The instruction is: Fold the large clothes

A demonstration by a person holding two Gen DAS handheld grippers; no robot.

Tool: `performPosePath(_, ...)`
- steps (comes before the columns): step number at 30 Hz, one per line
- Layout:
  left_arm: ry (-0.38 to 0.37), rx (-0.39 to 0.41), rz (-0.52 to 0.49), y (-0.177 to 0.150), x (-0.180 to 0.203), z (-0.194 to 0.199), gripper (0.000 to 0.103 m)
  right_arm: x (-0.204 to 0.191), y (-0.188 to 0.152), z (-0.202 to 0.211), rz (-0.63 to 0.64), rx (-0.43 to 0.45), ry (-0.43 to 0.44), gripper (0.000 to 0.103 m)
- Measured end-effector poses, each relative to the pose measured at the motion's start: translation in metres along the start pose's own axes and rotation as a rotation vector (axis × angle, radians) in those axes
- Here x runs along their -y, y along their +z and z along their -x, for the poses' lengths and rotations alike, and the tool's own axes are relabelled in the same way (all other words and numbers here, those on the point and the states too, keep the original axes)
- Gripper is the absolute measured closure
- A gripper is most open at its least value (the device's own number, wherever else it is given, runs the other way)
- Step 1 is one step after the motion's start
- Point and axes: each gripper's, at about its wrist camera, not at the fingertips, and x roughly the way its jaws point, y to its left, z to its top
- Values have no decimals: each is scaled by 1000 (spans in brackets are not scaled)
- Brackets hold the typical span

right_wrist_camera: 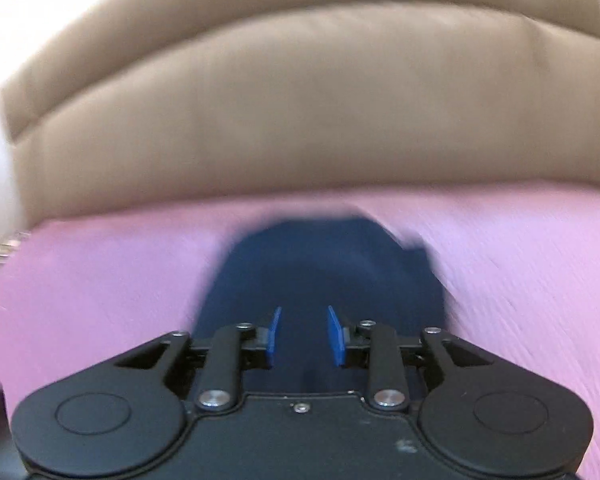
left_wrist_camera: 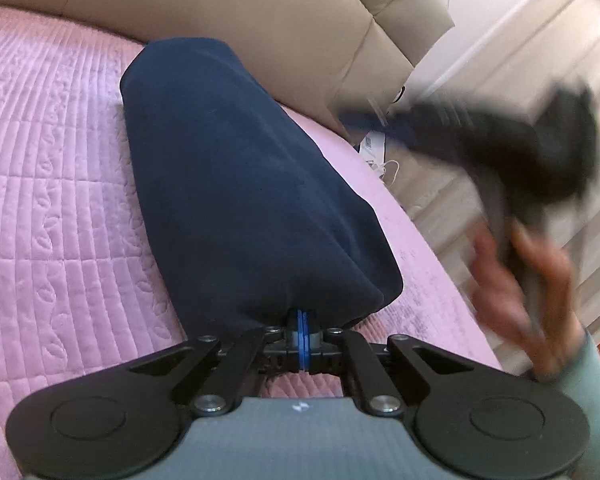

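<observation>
A navy blue garment (left_wrist_camera: 236,184) lies folded in a long thick bundle on the pink quilted bedspread (left_wrist_camera: 52,184). My left gripper (left_wrist_camera: 303,320) is shut on the near end of the garment, its blue pads pressed together at the fabric's edge. In the left wrist view the right gripper (left_wrist_camera: 380,120) appears blurred at the right, held in a hand, above the bed's edge. In the right wrist view my right gripper (right_wrist_camera: 303,334) is open and empty, its blue pads (right_wrist_camera: 274,336) apart over the navy garment (right_wrist_camera: 320,264).
A beige padded headboard (left_wrist_camera: 228,4) runs behind the bed; it also fills the right wrist view (right_wrist_camera: 300,112). A pale floor with white cables and a small label (left_wrist_camera: 376,152) lies beyond the bed's right edge.
</observation>
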Motion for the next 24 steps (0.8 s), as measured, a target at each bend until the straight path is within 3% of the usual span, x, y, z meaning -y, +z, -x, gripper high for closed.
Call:
performPosePath(2, 5, -2, -12, -3, -1, 0, 100, -8, 20, -47, 14, 1, 42, 66)
performPosePath(4, 1, -3, -23, -3, -2, -2, 100, -12, 27, -108, 61, -97, -5, 66)
performPosePath(5, -5, 2, -21, -2, -3, -3, 100, -9, 26, -143, 88, -153, -96, 49)
performPosePath(6, -14, 12, -16, 2, -2, -2, 100, -5, 26, -162, 90, -168, -145, 12)
performPosePath(7, -36, 20, -6, 3, -4, 0, 100, 3, 27, -176, 65, -165, -168, 10)
performPosePath(8, -64, 24, 9, 4, -7, 1, 100, 20, 28, -182, 15, -156, -165, 12)
performPosePath(9, -81, 25, 14, 5, -9, 3, 100, 35, 29, -187, -41, -164, -230, 17)
performPosePath(10, -99, 27, 7, 6, -9, 4, 100, 44, 31, -188, -82, -162, -268, 30)
performPosePath(11, -116, 35, -8, 7, -8, 6, 100, 55, 32, -181, -105, -161, -304, 65)
performPosePath(12, -129, 49, -18, 8, -7, 9, 100, 61, 32, -175, -130, -158, -331, 75)
performPosePath(13, -151, 75, -24, 10, -6, 14, 99, 73, 27, -165, -146, -141, -323, 75)
performPosePath(15, -188, 129, -5, 14, -7, 24, 99, 74, 21, -135, -138, -77, -304, 65)
performPosePath(18, -186, 187, 51, 17, -17, 30, 99, 65, 3, -93, -103, -26, -196, 65)
performPosePath(21, -120, 149, 73, 13, -26, 22, 99, 42, -30, -53, -48, -49, -144, 65)
performPosePath(24, -75, 103, 100, 10, -31, 14, 97, 35, -70, -40, -2, -129, -201, 68)
